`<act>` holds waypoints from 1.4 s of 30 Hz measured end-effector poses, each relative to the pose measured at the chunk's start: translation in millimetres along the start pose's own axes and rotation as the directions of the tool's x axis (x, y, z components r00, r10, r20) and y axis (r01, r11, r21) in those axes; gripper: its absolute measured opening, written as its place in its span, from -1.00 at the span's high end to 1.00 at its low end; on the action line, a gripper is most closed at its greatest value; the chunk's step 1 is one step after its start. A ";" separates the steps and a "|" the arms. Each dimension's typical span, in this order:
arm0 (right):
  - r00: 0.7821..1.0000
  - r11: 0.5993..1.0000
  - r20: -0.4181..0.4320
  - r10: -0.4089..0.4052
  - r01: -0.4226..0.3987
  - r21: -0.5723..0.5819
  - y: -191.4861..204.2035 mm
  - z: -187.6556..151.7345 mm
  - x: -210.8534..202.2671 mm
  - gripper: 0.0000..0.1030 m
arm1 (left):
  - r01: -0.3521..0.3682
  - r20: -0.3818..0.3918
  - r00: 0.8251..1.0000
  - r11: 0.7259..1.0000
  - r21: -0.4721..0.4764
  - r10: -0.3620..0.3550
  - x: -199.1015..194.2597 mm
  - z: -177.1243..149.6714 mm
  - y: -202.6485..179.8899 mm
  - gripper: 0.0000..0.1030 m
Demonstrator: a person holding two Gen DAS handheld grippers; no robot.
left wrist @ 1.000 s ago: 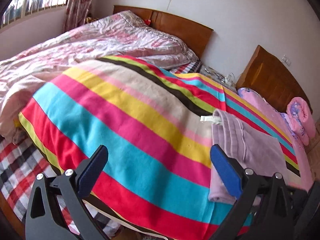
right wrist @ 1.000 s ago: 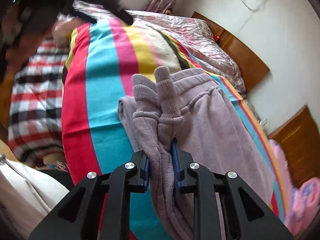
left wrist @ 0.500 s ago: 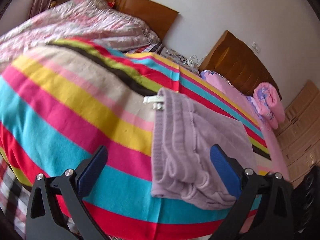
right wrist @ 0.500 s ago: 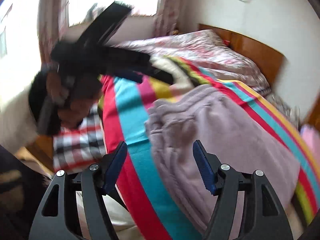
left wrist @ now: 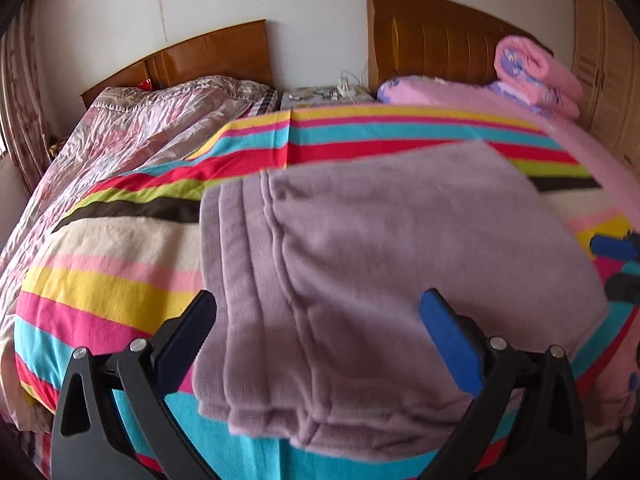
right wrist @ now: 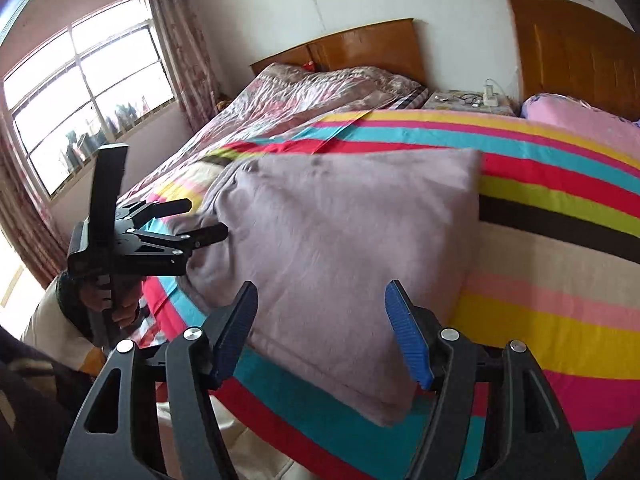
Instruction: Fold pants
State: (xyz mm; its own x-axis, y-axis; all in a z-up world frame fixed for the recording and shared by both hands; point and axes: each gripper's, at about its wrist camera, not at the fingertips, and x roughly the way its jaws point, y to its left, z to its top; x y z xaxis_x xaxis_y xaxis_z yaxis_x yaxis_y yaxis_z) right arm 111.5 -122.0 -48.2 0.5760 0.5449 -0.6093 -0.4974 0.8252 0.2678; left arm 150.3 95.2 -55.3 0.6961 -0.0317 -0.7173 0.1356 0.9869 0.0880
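The mauve fleece pants (left wrist: 392, 264) lie folded in a thick rectangle on the striped blanket (left wrist: 120, 280); they also show in the right wrist view (right wrist: 344, 248). My left gripper (left wrist: 320, 320) is open and empty, just above the near edge of the pants, its jaws wide either side of the stack. My right gripper (right wrist: 320, 316) is open and empty, above the pants' near corner. The left gripper also shows in the right wrist view (right wrist: 204, 220), open at the pants' left edge. The right gripper's fingertips (left wrist: 612, 246) show at the left wrist view's right edge.
The striped blanket covers a bed with a pink floral quilt (left wrist: 132, 128) at the left. Two wooden headboards (left wrist: 436, 36) stand against the wall, a small bedside table (right wrist: 468, 102) between them. A rolled pink blanket (left wrist: 536, 72) lies far right. A window (right wrist: 88, 96) is at left.
My right gripper let go of the bunched pants and opened wide; the pants now lie flat and folded. My left gripper swung right from the bare blanket to over the pants.
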 end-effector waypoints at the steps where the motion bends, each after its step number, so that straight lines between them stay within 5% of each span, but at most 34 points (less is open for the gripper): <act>1: 1.000 0.999 -0.021 -0.008 0.007 -0.032 3.7 -6.2 5.2 -0.26 | -0.024 -0.031 0.999 1.000 0.015 0.024 5.2 -8.1 1.6 -0.97; 4: 0.998 0.995 -0.061 -0.028 0.021 -0.099 9.4 -18.8 16.9 -0.28 | 0.078 -0.054 0.995 0.991 -0.108 -0.084 13.5 -34.5 28.1 -0.97; 6: 0.998 0.995 -0.060 -0.004 -0.002 -0.100 7.6 -21.8 15.1 -0.29 | 0.183 -0.068 0.976 0.952 -0.247 -0.206 23.3 -43.7 49.5 -0.97; 22: 0.960 0.957 -0.060 0.274 -0.266 0.116 -32.0 -41.3 -9.1 -0.28 | 0.005 -0.093 0.996 0.994 -0.111 -0.016 5.8 -30.0 29.9 -0.97; 24: 0.960 0.960 -0.074 0.271 -0.263 0.095 -31.0 -37.6 -12.5 -0.27 | -0.044 -0.097 0.995 0.996 -0.080 0.036 -4.7 -23.6 24.8 -0.97; 27: 0.965 0.965 -0.054 0.257 -0.254 0.061 -34.7 -23.3 -25.3 -0.27 | -0.090 -0.005 0.996 0.996 -0.029 0.090 -34.5 -3.1 18.3 -0.97; 35: 0.997 0.999 0.057 0.049 -0.047 -0.022 -55.6 60.0 -2.7 -0.27 | -0.038 0.165 0.986 0.998 0.039 0.031 -26.5 81.2 -15.1 -0.97; 42: 0.999 0.999 -0.014 0.030 -0.030 0.014 -88.3 91.8 50.1 -0.27 | -0.011 0.050 0.999 0.999 0.039 0.009 49.6 88.7 -28.3 -0.97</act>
State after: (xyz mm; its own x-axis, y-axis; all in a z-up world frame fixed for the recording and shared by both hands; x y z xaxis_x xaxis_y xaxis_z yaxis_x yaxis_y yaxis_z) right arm 243.9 -153.9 -33.9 0.5519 0.5673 -0.6112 -0.5054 0.8106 0.2959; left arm 243.5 51.6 -32.0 0.7319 -0.0306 -0.6807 0.1554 0.9802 0.1230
